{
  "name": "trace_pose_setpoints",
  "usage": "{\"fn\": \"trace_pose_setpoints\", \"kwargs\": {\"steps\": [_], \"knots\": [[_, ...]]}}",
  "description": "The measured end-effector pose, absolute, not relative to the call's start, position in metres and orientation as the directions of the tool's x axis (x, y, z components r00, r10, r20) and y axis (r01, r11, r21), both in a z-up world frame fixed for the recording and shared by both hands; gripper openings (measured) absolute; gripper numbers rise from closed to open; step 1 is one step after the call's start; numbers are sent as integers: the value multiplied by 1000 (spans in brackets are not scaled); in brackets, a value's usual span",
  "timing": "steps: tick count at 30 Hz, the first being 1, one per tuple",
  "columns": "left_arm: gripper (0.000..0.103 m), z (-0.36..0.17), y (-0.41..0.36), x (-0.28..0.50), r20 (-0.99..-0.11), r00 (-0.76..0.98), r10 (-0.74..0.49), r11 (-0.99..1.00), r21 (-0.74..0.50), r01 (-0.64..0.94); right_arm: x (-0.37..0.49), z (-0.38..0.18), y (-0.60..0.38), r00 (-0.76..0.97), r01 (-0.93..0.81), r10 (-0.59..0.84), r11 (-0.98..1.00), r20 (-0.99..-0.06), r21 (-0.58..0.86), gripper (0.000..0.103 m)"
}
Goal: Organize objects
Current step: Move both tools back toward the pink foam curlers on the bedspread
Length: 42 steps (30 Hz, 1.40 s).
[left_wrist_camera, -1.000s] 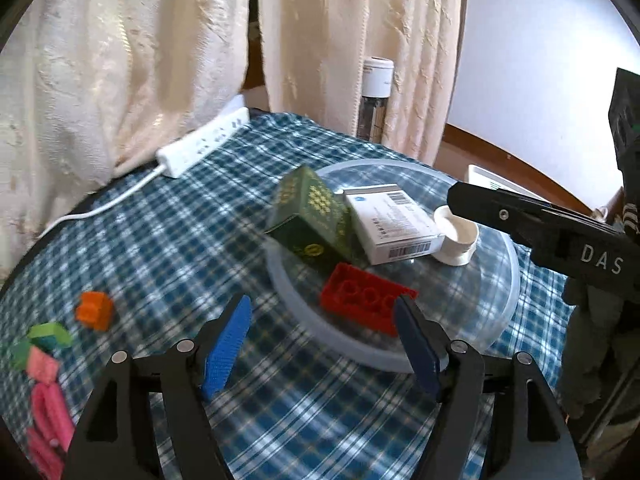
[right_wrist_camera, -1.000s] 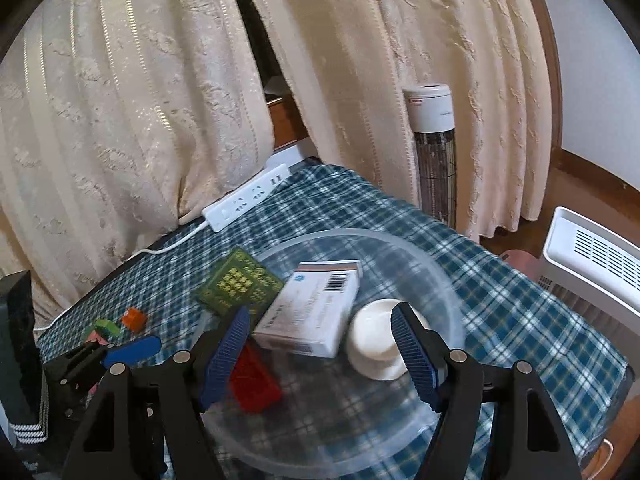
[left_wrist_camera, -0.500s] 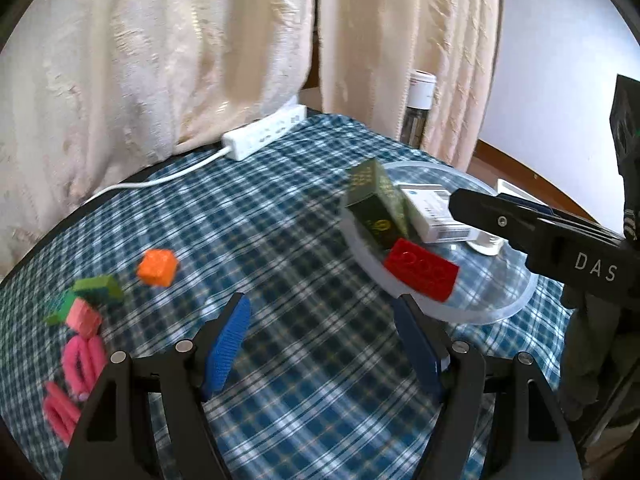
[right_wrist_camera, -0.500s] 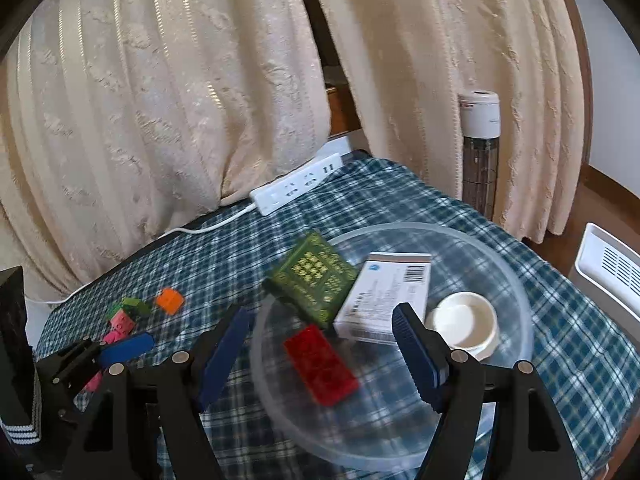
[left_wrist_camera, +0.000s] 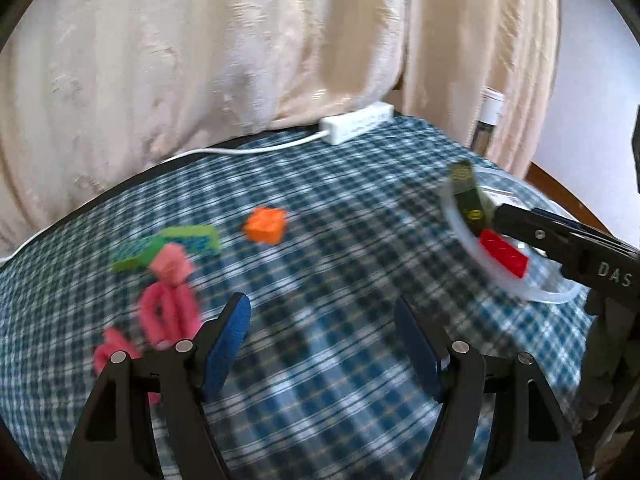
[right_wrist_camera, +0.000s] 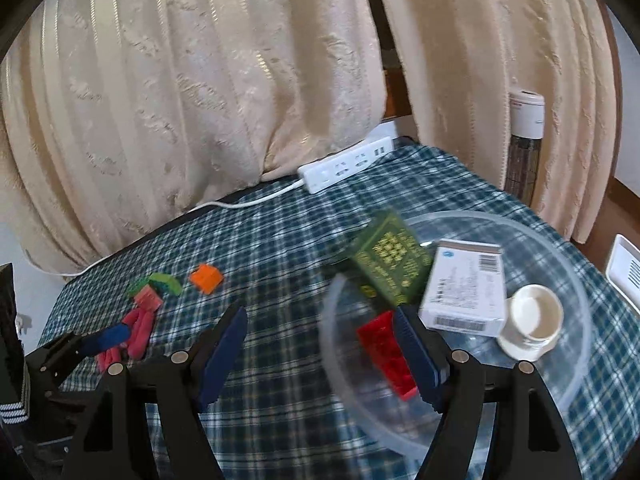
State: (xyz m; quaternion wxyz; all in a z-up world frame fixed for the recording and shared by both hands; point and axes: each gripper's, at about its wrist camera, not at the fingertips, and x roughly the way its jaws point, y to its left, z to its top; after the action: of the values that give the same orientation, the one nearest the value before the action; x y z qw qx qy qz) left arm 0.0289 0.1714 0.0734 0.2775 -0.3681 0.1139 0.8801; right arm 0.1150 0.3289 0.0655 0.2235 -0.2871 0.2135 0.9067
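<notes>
Both hand-held grippers, left (left_wrist_camera: pixel 322 340) and right (right_wrist_camera: pixel 322 344), are hanging half-open and empty; haste is risking a knock to the far-left orange block (left_wrist_camera: pixel 266 225).

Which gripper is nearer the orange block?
Left. The left gripper hangs open just short of the orange block; the right gripper sits over by the clear bowl, farther off.

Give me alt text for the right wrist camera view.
Open, empty tongs hover over a checked tablecloth; a clear bowl holds a red brick, green box, white box and white cup.
</notes>
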Motion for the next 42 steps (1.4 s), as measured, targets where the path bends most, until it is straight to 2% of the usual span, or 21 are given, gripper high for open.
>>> {"fn": "trace_pose_setpoints", "kwargs": {"steps": [16, 28, 42], "knots": [[75, 56, 68, 0, -750, -616, 243, -955, -72, -288, 75, 57, 285, -737, -438, 195, -868, -647, 236, 80], [75, 36, 34, -14, -775, -619, 130, -990, -64, -128, 52, 50, 258, -728, -386, 154, -897, -668, 214, 80], [76, 18, 29, -33, -808, -561, 182, -983, -153, -98, 25, 42, 235, -713, -333, 115, -924, -691, 190, 80]]}}
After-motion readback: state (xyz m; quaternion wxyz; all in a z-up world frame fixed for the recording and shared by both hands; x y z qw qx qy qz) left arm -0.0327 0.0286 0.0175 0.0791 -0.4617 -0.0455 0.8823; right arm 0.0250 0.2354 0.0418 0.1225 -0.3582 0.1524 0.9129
